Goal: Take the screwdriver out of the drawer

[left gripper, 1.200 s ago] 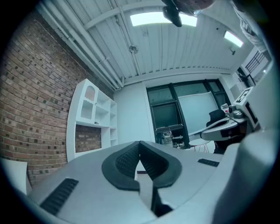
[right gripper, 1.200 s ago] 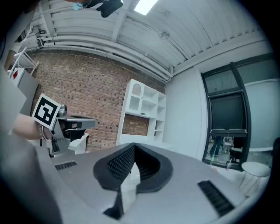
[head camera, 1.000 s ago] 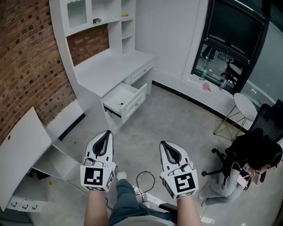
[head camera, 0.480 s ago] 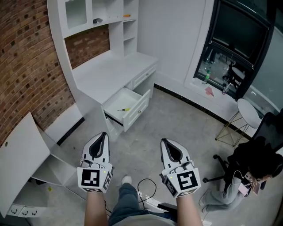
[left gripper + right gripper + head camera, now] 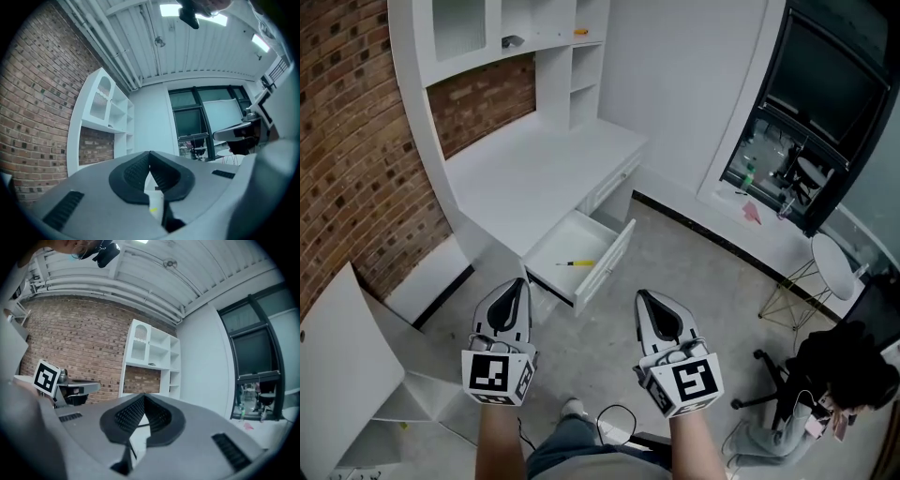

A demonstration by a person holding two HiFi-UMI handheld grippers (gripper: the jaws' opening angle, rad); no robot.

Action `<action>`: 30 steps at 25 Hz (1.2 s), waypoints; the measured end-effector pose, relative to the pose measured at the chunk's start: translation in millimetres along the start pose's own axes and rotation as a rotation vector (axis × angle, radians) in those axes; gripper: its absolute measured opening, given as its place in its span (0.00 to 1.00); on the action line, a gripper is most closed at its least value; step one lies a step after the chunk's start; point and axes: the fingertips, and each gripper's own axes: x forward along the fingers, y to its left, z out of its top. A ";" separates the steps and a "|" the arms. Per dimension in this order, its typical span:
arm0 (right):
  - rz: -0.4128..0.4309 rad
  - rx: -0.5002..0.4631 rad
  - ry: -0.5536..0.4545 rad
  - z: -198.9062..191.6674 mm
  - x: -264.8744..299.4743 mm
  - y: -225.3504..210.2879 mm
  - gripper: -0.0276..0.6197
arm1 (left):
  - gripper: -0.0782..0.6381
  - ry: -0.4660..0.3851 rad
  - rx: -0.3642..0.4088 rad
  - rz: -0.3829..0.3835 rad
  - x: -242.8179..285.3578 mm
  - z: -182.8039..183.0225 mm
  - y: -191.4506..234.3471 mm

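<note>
**Gripper state.** The left gripper (image 5: 521,285) and the right gripper (image 5: 645,298) are held side by side, pointing level toward the furniture ahead. In each gripper view the ribbed pads are seen pressed together at the tips (left (image 5: 150,164), right (image 5: 143,406)), and nothing is carried between them. The closed, empty jaws are judged to suit an approach. No grasp is yet within reach, so no opening is needed.

**Task object.** The screwdriver (image 5: 576,263) lies flat on the floor of the drawer (image 5: 615,269), ahead of both grippers and between their lines. It is to the right of the left tips and to the left of the right tips, apart from both. Its yellow handle is turned toward the right gripper's side.

**Placement.** The drawer is pulled out from the desk (image 5: 534,169), with its front panel nearest the grippers. This is judged to leave the tool exposed to a reach from above. A descent over the front panel would probably be required, since a level approach would meet that panel first.

**Markings.** A marker cube is fitted behind each gripper (left (image 5: 497,375), right (image 5: 694,384)). Each bears black-and-white square patterns, not letters. No brand, label or readable writing can be made out on the screwdriver, the drawer or the desk.
</note>
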 end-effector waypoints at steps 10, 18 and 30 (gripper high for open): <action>0.037 0.071 0.025 -7.6 92.9 3.4 0.06 | 0.13 0.021 -0.037 0.009 56.0 -24.0 68.8; 0.065 -0.005 0.114 -25.3 159.8 -13.2 0.06 | 0.13 0.042 -0.046 0.066 94.1 -43.6 104.2; 0.217 0.031 0.126 -62.7 301.7 -103.1 0.06 | 0.13 0.112 -0.037 0.168 220.4 -86.4 134.9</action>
